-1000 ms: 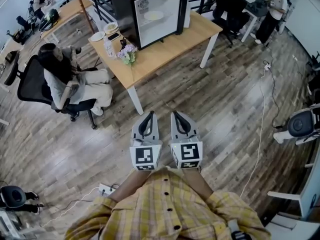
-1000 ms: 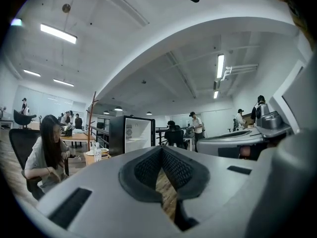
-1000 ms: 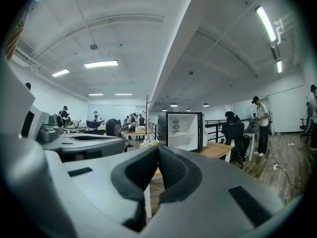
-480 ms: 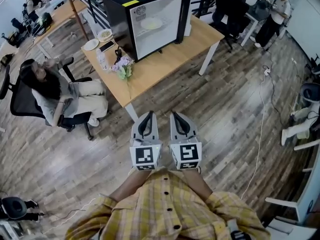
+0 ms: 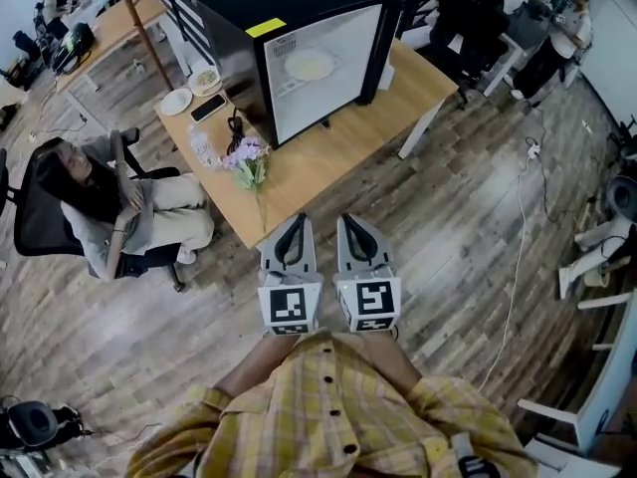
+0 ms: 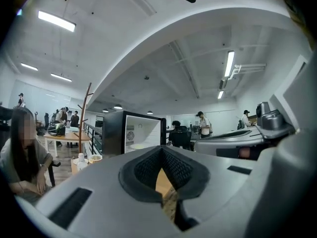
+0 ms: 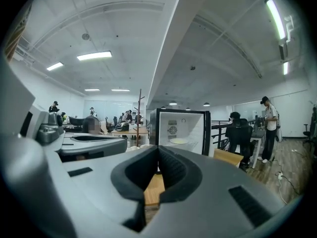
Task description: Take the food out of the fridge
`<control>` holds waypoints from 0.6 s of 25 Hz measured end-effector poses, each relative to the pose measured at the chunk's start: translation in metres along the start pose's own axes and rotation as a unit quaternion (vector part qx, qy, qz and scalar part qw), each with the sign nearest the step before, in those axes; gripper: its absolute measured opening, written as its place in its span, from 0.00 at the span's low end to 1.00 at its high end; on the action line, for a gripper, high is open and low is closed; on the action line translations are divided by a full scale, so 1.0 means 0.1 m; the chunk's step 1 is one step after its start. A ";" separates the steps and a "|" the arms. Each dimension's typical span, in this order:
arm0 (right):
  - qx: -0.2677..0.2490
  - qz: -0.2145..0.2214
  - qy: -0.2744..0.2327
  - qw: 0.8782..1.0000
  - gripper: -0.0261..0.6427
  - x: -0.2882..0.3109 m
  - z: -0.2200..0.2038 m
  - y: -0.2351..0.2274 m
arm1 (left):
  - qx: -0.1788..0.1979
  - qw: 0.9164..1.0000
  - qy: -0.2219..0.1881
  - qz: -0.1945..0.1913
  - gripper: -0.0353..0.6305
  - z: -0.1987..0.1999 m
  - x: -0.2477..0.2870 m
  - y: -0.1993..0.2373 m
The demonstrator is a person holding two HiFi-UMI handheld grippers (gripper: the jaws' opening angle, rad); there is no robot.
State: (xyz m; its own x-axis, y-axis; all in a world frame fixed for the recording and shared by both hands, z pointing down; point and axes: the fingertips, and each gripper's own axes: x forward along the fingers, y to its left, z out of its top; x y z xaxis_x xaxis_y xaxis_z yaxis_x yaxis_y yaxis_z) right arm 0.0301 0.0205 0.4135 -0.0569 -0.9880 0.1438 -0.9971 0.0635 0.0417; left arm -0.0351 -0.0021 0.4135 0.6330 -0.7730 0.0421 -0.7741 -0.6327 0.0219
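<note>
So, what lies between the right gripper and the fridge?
Head view: from the right gripper, a strip of floor, then bare tabletop up to the fridge. Flowers stand further left.

Left tongs (image 6: 161, 149), tips together and empty, before a distant black fridge (image 6: 130, 132).
</note>
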 end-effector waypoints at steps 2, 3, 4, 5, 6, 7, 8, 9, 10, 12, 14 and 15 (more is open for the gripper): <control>0.000 0.002 0.005 1.000 0.05 0.19 0.02 0.00 | -0.002 1.000 0.004 0.001 0.06 0.01 0.15 0.12; 0.000 0.003 0.008 1.000 0.05 0.27 0.02 0.00 | -0.003 1.000 0.006 0.002 0.06 0.01 0.21 0.18; 0.000 0.004 0.010 1.000 0.05 0.36 0.03 0.01 | -0.005 1.000 0.008 0.003 0.06 0.00 0.28 0.24; -0.002 0.006 0.013 1.000 0.05 0.44 0.04 0.01 | -0.006 1.000 0.009 0.003 0.06 0.01 0.34 0.29; -0.005 0.007 0.014 1.000 0.05 0.53 0.05 0.02 | -0.006 1.000 0.007 0.003 0.06 0.02 0.40 0.35; -0.006 0.009 0.015 1.000 0.05 0.60 0.05 0.03 | -0.007 1.000 0.006 0.003 0.06 0.02 0.44 0.40; -0.007 0.009 0.017 1.000 0.05 0.65 0.06 0.04 | -0.009 1.000 0.005 0.003 0.06 0.02 0.48 0.45; -0.007 0.007 0.018 1.000 0.05 0.70 0.06 0.04 | -0.010 1.000 0.005 0.003 0.06 0.02 0.51 0.49; -0.007 0.004 0.018 1.000 0.05 0.75 0.06 0.04 | -0.011 1.000 0.004 0.003 0.06 0.01 0.54 0.53; -0.008 -0.002 0.018 1.000 0.05 0.83 0.06 0.03 | -0.011 1.000 0.001 0.002 0.06 0.01 0.61 0.60; -0.009 -0.006 0.020 1.000 0.05 0.90 0.06 0.02 | -0.013 1.000 0.002 0.000 0.06 -0.01 0.69 0.66; -0.010 -0.009 0.021 1.000 0.05 0.92 0.05 0.02 | -0.015 1.000 0.005 -0.003 0.06 -0.02 0.71 0.68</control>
State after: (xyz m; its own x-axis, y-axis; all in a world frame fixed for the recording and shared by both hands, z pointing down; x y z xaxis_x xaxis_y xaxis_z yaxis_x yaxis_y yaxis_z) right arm 0.0224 -0.0709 0.4216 -0.0368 -0.9820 0.1851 -0.9967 0.0493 0.0638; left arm -0.0423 -0.0998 0.4205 0.6370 -0.7691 0.0517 -0.7708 -0.6349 0.0529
